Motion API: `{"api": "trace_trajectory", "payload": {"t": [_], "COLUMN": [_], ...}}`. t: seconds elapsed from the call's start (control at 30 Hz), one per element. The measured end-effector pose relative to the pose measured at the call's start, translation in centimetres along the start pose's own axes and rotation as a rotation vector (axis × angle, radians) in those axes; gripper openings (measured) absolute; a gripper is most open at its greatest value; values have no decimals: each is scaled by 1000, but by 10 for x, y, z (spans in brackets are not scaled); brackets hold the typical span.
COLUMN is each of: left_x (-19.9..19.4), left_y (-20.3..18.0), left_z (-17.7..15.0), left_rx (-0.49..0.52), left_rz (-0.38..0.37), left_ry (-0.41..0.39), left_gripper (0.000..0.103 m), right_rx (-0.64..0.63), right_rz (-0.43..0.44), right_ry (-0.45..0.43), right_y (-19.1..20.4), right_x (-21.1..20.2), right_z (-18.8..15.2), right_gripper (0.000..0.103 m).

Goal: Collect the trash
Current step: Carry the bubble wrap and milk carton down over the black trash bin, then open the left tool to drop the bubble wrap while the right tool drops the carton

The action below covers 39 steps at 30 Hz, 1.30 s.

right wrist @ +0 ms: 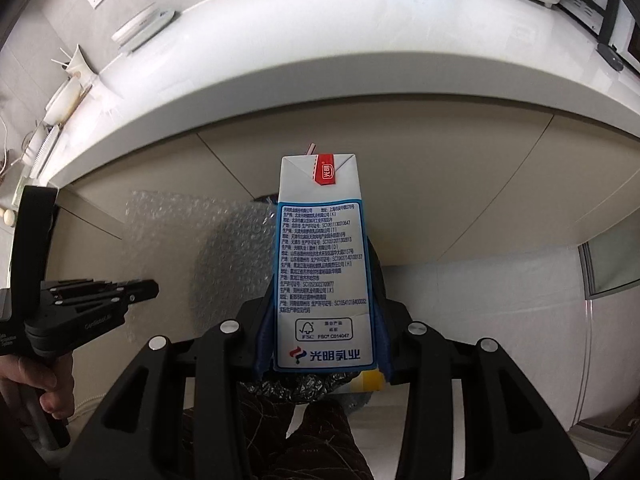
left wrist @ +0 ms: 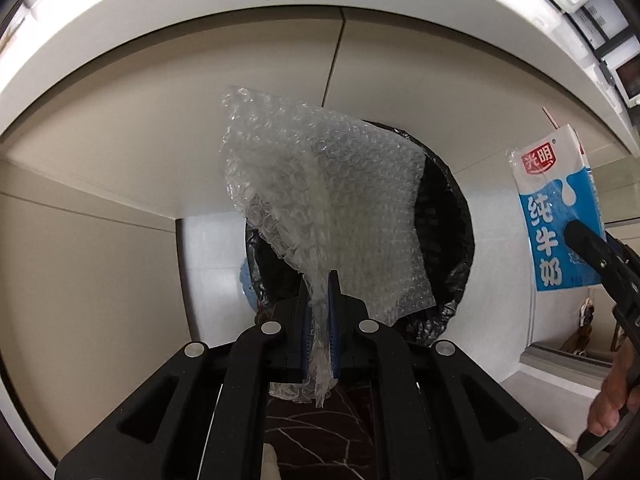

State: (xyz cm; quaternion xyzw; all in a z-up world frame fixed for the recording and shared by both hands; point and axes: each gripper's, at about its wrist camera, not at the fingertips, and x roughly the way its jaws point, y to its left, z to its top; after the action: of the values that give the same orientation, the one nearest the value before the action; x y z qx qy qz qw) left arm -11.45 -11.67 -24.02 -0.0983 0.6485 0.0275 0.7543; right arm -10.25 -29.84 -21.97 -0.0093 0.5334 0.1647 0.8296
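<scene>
A: How far along is the collecting being judged to be?

B: Roughly at the point of disposal. A sheet of bubble wrap (left wrist: pixel 320 208) is being held by the left gripper (left wrist: pixel 320 320), whose fingers (left wrist: pixel 306 320) are being kept clenched on the sheet's lower edge. The sheet is being held up in front of a bin lined with a black bag (left wrist: pixel 448 216), standing on the floor below the desk (left wrist: pixel 200 8).

A: And the other item?

B: A blue-and-white milk carton (right wrist: pixel 322 264) is being gripped upright near its base by the right gripper (right wrist: pixel 322 344), its fingers (right wrist: pixel 266 340) being pressed against the carton's two sides. In the left wrist view the same carton (left wrist: pixel 560 208) is being carried to the right of the bin, apart from it.

A: So what is being counted as done?

B: Both pieces are being treated as picked up. Neither is being shown inside the bag yet, so the dropping of both is being left to do.

A: Is other trash being seen?

B: Various small items are lying on the desk at the left of the right wrist view, but whether they are trash cannot be told. The bin's contents are being hidden by the wrap.
</scene>
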Motion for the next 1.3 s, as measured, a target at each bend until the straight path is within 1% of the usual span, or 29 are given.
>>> {"api": "trace_trajectory", "payload": {"t": [0.2,0.27,0.37,0.4,0.5,0.53,0.57,0.6,0.67,0.7,0.77,0.8,0.83,0.87,0.9,0.93,0.97,1.3], "left_x": [18,22,22,19,11,10,6,4,-2,-7,-16,-20,-24,-27,-31,-36,-40,-60], "left_y": [-4,-3,-1,-1,1,1,1,1,2,4,6,8,9,9,10,12,13,33], "left_z": [-3,-2,0,1,-1,0,0,1,3,3,4,5,5,5,6,6,6,5], "left_rx": [8,4,0,2,5,13,13,7,6,2,0,-3,-6,-9,-12,-20,-24,-78], "left_rz": [32,25,17,15,-9,-6,-11,-29,-30,-37,-45,-47,-47,-43,-40,-41,-39,-13], "left_ry": [42,51,45,37,0,-9,-22,-35,-60,-77,-94,-108,-119,-128,-136,-151,-161,-168], "left_gripper": [6,6,8,10,18,24,32,35,51,53,62,65,71,80,84,92,96,97], "right_rx": [-10,-12,-14,-15,-13,-12,-12,-12,-12,-12,-11,-13,-16,-18,-21,-24,-27,-95], "right_rz": [-7,-8,-8,-8,-6,-4,-3,-3,0,1,7,8,11,14,18,22,26,45], "right_ry": [26,33,36,36,39,39,39,39,38,38,38,38,39,39,41,43,45,83], "right_y": [3,4,7,9,11,10,11,12,11,5,7,9,11,12,15,17,19,49], "right_x": [6,8,11,12,15,15,16,16,15,13,14,14,15,16,18,20,22,48], "right_z": [-4,-4,-2,-2,-1,-2,-1,-1,-2,-4,-2,-1,0,0,1,1,2,6], "right_gripper": [38,38,38,38,38,38,38,38,38,38,38,38,38,38,38,38,38,38]}}
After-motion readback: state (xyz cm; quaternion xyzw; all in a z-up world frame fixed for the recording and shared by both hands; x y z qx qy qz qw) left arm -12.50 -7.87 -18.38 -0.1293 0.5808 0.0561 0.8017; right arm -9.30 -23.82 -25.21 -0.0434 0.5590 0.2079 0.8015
